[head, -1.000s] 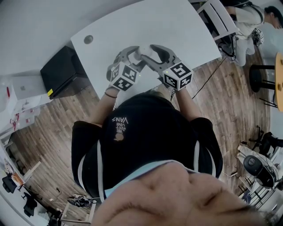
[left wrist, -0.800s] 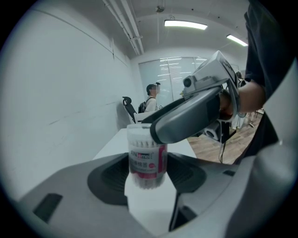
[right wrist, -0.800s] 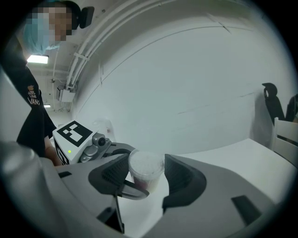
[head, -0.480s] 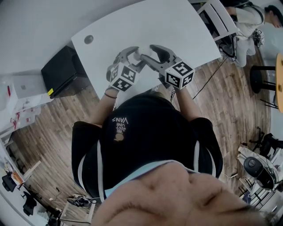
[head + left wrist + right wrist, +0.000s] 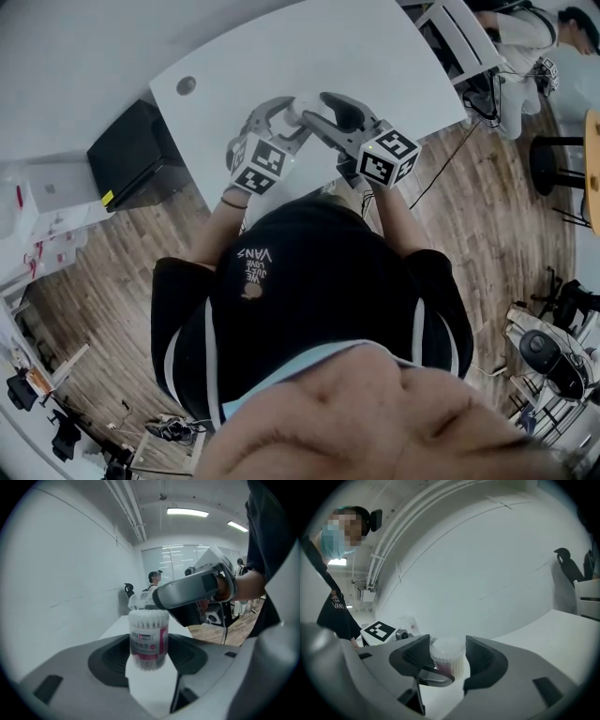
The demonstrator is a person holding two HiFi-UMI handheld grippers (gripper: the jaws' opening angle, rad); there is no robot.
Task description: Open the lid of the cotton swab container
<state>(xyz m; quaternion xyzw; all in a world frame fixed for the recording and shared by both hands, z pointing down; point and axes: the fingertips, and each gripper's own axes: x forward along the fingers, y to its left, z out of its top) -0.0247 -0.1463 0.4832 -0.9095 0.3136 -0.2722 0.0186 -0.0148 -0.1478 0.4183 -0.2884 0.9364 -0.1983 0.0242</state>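
The cotton swab container (image 5: 149,639) is a clear tub of white swabs with a pink label. It stands upright between my left gripper's (image 5: 149,660) dark pads, which are shut on its body. From above, my right gripper (image 5: 447,660) is shut on the clear round lid (image 5: 447,648) at the container's top. One of its grey fingers (image 5: 187,592) shows over the container in the left gripper view. Whether the lid has come off the tub I cannot tell. In the head view both grippers, left (image 5: 289,112) and right (image 5: 317,105), meet at the container (image 5: 304,107) over the white table (image 5: 375,56).
The table has a round hole (image 5: 187,84) near its far left corner. A black box (image 5: 131,150) sits on the wooden floor left of the table. A second desk (image 5: 459,37) and another person (image 5: 525,37) are at the back right.
The right gripper's marker cube has shifted slightly right and tilted. The left gripper and the container stay where they were.
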